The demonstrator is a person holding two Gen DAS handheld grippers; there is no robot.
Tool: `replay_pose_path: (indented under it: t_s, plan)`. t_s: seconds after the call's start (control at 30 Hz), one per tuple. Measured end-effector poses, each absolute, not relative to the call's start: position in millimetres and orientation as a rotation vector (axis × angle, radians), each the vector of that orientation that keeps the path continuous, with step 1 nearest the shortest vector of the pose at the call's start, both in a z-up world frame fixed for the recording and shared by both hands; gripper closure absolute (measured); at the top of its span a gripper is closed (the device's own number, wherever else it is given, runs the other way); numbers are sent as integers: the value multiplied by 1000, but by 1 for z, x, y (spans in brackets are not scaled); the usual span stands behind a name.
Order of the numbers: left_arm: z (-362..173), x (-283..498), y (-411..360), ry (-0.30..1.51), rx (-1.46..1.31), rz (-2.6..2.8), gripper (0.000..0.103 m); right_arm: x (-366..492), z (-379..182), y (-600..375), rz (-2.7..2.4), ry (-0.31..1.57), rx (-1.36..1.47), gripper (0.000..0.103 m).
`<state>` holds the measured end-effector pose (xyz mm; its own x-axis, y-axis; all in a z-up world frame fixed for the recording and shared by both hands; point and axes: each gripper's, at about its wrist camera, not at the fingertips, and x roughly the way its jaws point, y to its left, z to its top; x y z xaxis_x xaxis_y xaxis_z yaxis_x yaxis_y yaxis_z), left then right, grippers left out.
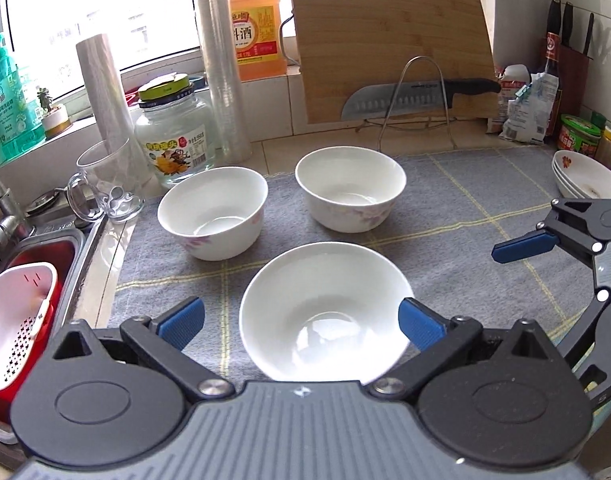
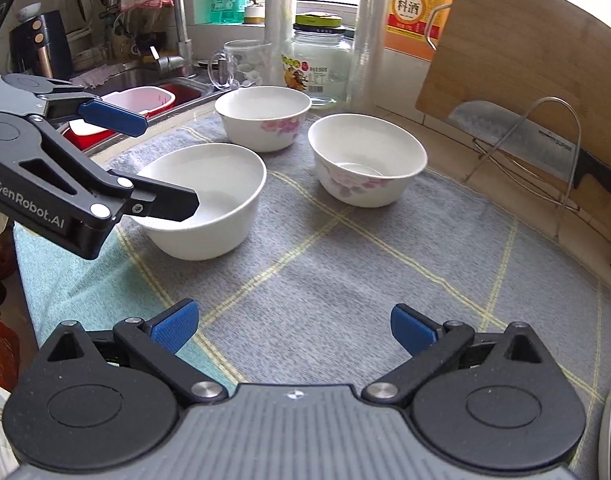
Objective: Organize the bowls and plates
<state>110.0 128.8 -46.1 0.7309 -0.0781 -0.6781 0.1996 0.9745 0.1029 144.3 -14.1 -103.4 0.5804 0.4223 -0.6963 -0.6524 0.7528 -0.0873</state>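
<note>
Straddling plain bowl (image 1: 325, 312), left gripper (image 1: 301, 320) fingers spread | right gripper (image 2: 293, 326) fingers spread, empty

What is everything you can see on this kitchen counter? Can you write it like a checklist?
Surface: grey checked mat spread over a tiled counter.
Job's things: three white bowls, all upright and apart: near bowl, left bowl, far bowl. Stack of plates at the mat's right edge.
Clutter: glass jar, glass mug, orange bottle, cutting board with a knife on a wire rack.
Grippers: left gripper open, its fingers either side of the near bowl; right gripper open over bare mat.
Cables: nothing seen.
Surroundings: sink with a red basin to the left, window behind.
</note>
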Motion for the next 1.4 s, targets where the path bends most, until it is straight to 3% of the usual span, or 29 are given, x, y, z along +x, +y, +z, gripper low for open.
replay_pose_path:
  t_s: [0.47, 0.87, 1.1, 1.4]
  plan:
    - [-56, 143, 164, 840, 233, -303, 4, 146, -121, 43, 681, 651, -382, 0]
    - [-67, 157, 160, 899, 209, -408, 30, 149, -120, 55, 697, 612, -392, 0]
    - [-65, 158, 157, 902, 187, -447, 38, 144, -119, 59, 720, 594, -423, 16]
    - [-64, 157, 154, 904, 177, -469, 42, 144, -117, 58, 717, 601, -420, 18]
